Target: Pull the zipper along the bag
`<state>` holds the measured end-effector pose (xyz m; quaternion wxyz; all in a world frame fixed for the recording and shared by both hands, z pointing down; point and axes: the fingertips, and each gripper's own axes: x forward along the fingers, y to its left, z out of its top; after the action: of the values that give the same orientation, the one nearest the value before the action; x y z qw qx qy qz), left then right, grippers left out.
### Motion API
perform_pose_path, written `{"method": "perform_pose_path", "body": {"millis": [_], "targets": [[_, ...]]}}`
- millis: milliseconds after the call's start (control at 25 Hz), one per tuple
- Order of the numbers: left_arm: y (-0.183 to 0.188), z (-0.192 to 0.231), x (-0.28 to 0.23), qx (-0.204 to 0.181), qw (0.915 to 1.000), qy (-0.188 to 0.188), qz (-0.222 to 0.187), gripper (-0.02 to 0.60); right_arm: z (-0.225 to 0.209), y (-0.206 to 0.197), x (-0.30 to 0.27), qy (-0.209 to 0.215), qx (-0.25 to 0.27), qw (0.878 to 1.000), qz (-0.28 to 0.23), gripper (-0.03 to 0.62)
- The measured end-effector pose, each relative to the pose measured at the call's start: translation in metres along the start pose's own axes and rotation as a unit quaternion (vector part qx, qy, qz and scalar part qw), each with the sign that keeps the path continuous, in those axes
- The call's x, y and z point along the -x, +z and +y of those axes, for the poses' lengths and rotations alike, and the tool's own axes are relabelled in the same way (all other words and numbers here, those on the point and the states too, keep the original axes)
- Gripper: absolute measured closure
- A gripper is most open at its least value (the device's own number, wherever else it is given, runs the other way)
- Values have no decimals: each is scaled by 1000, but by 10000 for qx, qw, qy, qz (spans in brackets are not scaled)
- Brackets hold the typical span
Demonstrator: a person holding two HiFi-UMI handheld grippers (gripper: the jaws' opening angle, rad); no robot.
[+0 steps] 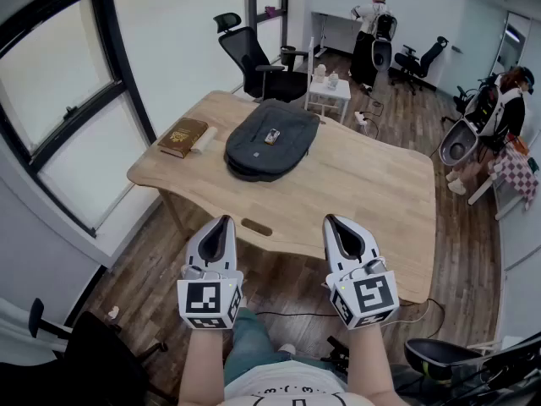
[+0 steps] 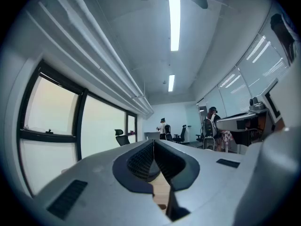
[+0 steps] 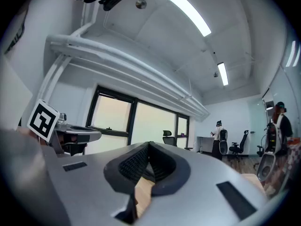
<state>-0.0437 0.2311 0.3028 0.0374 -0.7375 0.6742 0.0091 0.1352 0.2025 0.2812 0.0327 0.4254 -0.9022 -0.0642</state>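
Both grippers low in frame, near edge of surface. Left gripper jaws pressed together, nothing btwn. Right gripper same, empty. Grey bag lies upper centre on surface, well apart from both. Brown book just left of bag.

The bag lies on the counter, toward its far side. Left of the bag, near it on the same counter, lies a book. Behind the bag, past the far edge of the counter, stands an office chair, and behind the bag to the right stands a small side table. In front of the bag, at the near edge of the counter, are the left gripper and the right gripper, side by side and well apart from the bag.
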Motion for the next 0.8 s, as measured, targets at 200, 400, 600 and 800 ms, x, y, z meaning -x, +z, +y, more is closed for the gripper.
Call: {"method": "perform_pose_path", "body": {"millis": [200,400,600,800], "targets": [[-6,5,-9,48,10000,28,23,565,-2,-8,-11,78,32,9999,77,542],[-15,14,-31,87,9999,7,112,565,-8,-14,-33,67,52,9998,195,542],[-23,38,-59,134,9998,50,162,563,-21,-19,-69,-38,-64,9998,187,542],[-43,76,-101,273,9991,73,302,565,-26,-33,-121,-56,-66,9994,346,541]]}}
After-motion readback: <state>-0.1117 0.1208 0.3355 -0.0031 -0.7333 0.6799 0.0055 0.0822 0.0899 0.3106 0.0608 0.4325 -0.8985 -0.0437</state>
